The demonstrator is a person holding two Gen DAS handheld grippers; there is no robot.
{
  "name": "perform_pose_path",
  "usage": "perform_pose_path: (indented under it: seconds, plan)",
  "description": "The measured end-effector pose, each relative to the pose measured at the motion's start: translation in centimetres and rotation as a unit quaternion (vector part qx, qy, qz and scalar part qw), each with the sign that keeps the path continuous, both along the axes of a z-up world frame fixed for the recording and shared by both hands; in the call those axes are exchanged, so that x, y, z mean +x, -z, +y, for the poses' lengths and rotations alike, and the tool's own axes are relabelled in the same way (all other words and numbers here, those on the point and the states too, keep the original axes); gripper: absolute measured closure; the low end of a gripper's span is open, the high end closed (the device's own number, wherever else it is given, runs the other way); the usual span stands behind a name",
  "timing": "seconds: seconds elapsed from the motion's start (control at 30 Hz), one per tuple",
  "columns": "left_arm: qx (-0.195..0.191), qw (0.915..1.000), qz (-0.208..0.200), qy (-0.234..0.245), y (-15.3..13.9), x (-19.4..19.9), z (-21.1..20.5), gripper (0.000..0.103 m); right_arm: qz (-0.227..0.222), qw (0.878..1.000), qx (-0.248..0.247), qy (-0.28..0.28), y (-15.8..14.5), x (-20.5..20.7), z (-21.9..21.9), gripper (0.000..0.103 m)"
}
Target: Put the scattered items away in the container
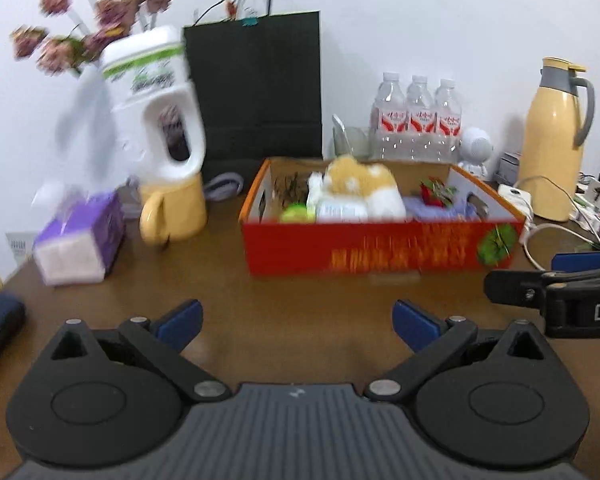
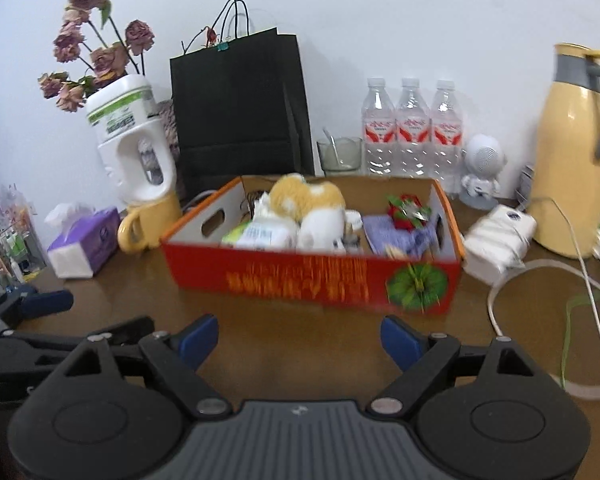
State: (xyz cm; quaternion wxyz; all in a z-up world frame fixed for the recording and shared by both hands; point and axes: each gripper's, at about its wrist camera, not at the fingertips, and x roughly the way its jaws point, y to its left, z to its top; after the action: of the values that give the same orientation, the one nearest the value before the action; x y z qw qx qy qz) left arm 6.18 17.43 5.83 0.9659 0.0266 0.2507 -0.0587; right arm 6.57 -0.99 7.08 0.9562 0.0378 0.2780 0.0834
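A red cardboard box [image 1: 380,246] stands on the brown table, also in the right wrist view [image 2: 308,276]. Inside lie a yellow-white plush toy [image 1: 360,186] [image 2: 308,200], a purple cloth [image 2: 396,234], a red strawberry-like item [image 1: 434,194] [image 2: 406,210], a white packet [image 2: 264,234] and a green ball [image 1: 294,214]. My left gripper [image 1: 298,322] is open and empty, in front of the box. My right gripper [image 2: 300,340] is open and empty, also short of the box. The right gripper shows at the left view's right edge [image 1: 556,288].
Behind the box stand a black paper bag [image 2: 236,112], three water bottles [image 2: 412,128], a yellow thermos [image 2: 576,152], a glass [image 2: 340,154] and a white robot figure [image 2: 480,172]. A tissue pack [image 1: 78,240], yellow mug [image 1: 174,212] and vase [image 1: 156,108] are left. White cables [image 2: 540,272] lie right.
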Motion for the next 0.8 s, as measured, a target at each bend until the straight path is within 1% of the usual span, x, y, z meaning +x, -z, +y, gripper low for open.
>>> perform_pose_path:
  seconds: [0.13,0.23,0.3,0.4,0.47,0.53,0.67,0.8]
  plan:
    - [-0.02,0.9998,0.006,-0.006,1.6,-3.6,1.6,0.0,0.004,1.0,0.022,0.017,2.4,-4.3,-0.6,0.012]
    - [-0.018,0.9997,0.013,-0.011,2.1,-5.0,1.9,0.0,0.015,0.998,0.055,0.029,3.5,-6.4,-1.2,0.012]
    - [-0.005,0.9999,0.01,0.008,2.4,-5.5,1.7,0.0,0.015,0.998,0.051,0.036,3.9,-7.0,-1.3,0.011]
    - [0.026,0.9992,0.018,0.026,3.1,-4.9,0.5,0.0,0.02,0.999,0.011,0.048,4.8,-6.6,-0.9,0.01]
    - [0.031,0.9987,0.03,0.026,3.7,-4.2,-0.1,0.0,0.029,0.998,-0.002,0.052,5.3,-5.9,-0.5,0.01]
    - [0.035,0.9984,0.039,0.023,4.2,-3.6,-0.3,0.0,0.03,0.998,0.0,0.048,5.8,-5.4,-0.4,0.01]
    - [0.052,0.9978,0.038,0.016,4.7,-2.6,-0.8,0.0,0.04,0.998,-0.009,0.048,6.3,-4.1,0.0,0.01]
    - [0.048,0.9977,0.047,0.014,4.8,-1.7,-0.8,0.0,0.045,0.998,-0.021,0.05,6.6,-3.3,0.3,0.01]
